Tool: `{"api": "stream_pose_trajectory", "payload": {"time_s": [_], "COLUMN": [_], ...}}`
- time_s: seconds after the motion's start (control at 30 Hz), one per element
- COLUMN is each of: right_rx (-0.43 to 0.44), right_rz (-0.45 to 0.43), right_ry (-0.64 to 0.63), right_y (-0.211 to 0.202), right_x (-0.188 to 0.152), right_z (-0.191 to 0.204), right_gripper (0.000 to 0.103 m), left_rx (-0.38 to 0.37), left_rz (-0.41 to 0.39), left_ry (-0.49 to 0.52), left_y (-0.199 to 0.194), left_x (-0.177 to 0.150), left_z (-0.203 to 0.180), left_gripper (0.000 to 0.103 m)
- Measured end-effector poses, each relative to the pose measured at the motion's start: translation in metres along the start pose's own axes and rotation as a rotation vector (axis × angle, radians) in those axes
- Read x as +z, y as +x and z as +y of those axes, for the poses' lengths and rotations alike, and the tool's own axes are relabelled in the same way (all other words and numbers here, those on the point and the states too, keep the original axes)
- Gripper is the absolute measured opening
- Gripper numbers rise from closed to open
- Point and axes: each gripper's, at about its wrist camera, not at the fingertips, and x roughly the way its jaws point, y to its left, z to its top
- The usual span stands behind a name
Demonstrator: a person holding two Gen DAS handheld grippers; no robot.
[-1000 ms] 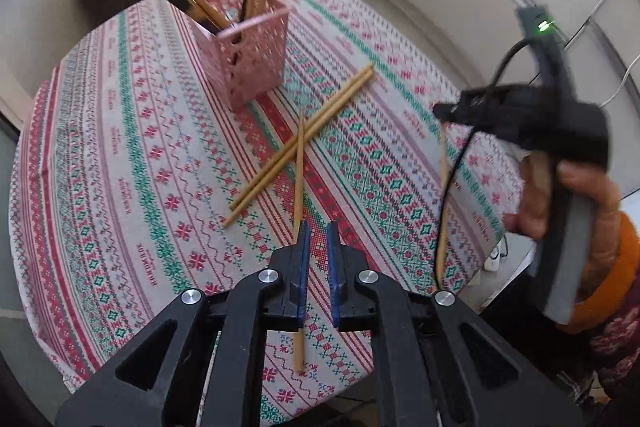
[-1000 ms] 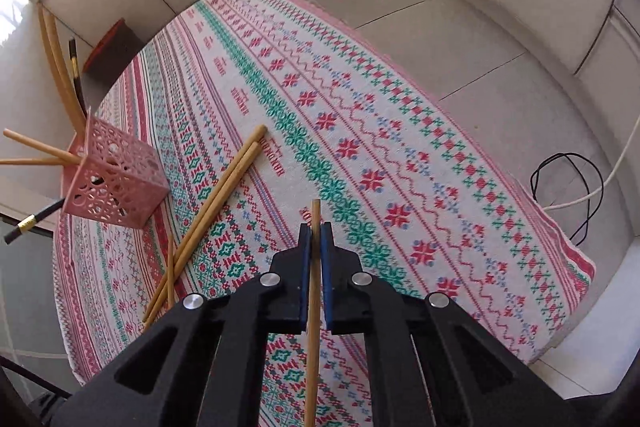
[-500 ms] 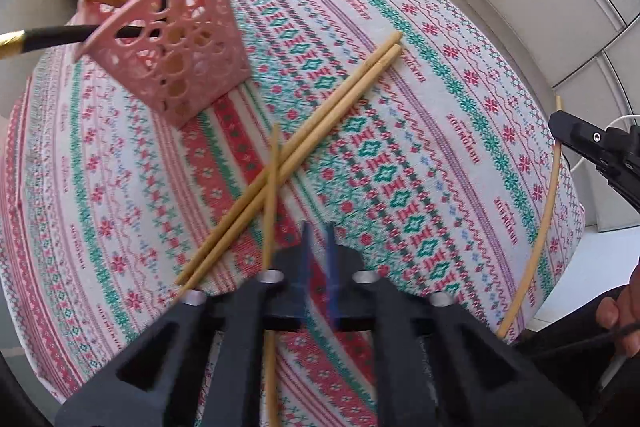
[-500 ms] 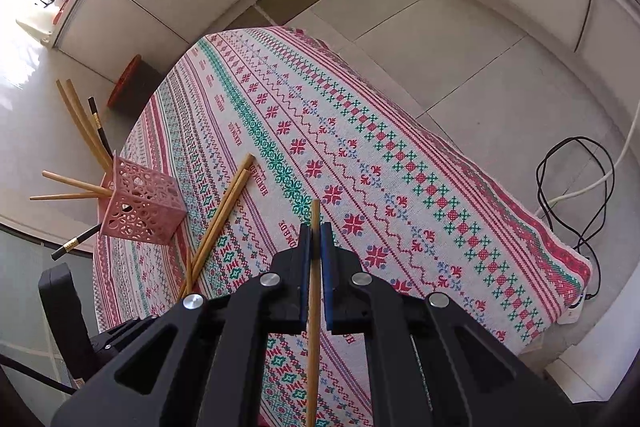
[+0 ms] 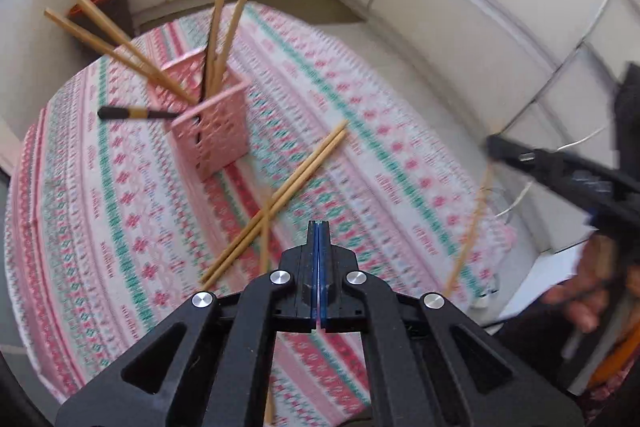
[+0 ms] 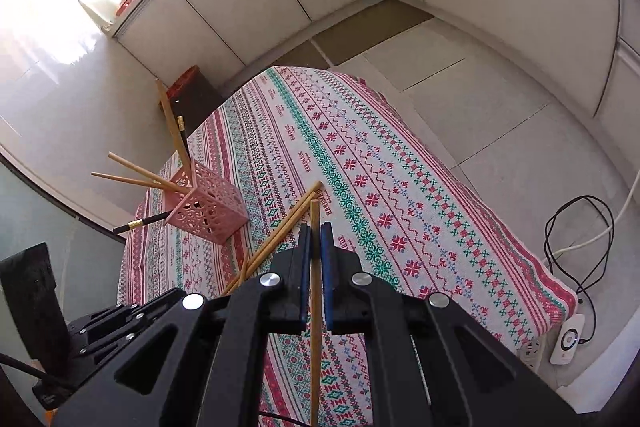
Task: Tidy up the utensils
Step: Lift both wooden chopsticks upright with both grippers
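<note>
The right gripper (image 6: 315, 227) pinches one wooden chopstick (image 6: 315, 307) between its blue pads, the stick running straight up through the jaws with its tip poking out above them and its other end reaching down past the frame's lower edge; it hangs clear above the patterned tablecloth (image 6: 400, 195). The left gripper (image 5: 319, 227) has its pads pressed flat together with nothing between them, held above the cloth near three loose chopsticks (image 5: 280, 195): two lie side by side in a long diagonal and a third crosses them. In the left wrist view, which is smeared by motion, the held stick (image 5: 468, 231) appears as a pale slanted line below the right tool's black body (image 5: 560, 167), with a hand (image 5: 588, 291) blurred at the frame's right edge.

The pink perforated holder (image 6: 208, 207) stands on the cloth toward the table's far-left side, well apart from both tools. It is a square basket with cut-out walls. Inside it wooden chopsticks fan outward: two lean left over the rim (image 5: 120, 43), two rise steeply (image 5: 228, 7). Dark chopsticks with a gold band (image 5: 132, 113) also sit in it; how many is hard to tell, though the right wrist view suggests two.
</note>
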Motion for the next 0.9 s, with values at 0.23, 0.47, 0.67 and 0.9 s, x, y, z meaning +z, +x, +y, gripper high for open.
{"api": "stream_pose_trajectory", "payload": {"time_s": [0.23, 0.47, 0.67, 0.9], "right_rx": [-0.021, -0.018, 0.005, -0.005], "right_rz": [0.017, 0.054, 0.066, 0.065], "right_ry": [0.01, 0.047, 0.055, 0.063], "right_y": [0.004, 0.016, 0.018, 0.019], "right_x": [-0.004, -0.001, 0.001, 0.005], "right_z": [-0.008, -0.024, -0.027, -0.031], "right_gripper": [0.005, 0.005, 0.005, 0.005], "left_rx": [0.129, 0.12, 0.158, 0.17], "left_rz": [0.137, 0.175, 0.238, 0.216], "left_ry": [-0.03, -0.071, -0.037, -0.008], "left_y": [0.058, 0.069, 0.091, 0.114], "left_x": [-0.008, -0.007, -0.005, 0.011], "left_z": [0.011, 0.023, 0.02, 0.016], "left_gripper": [0.011, 0.036, 0.036, 0.005]}}
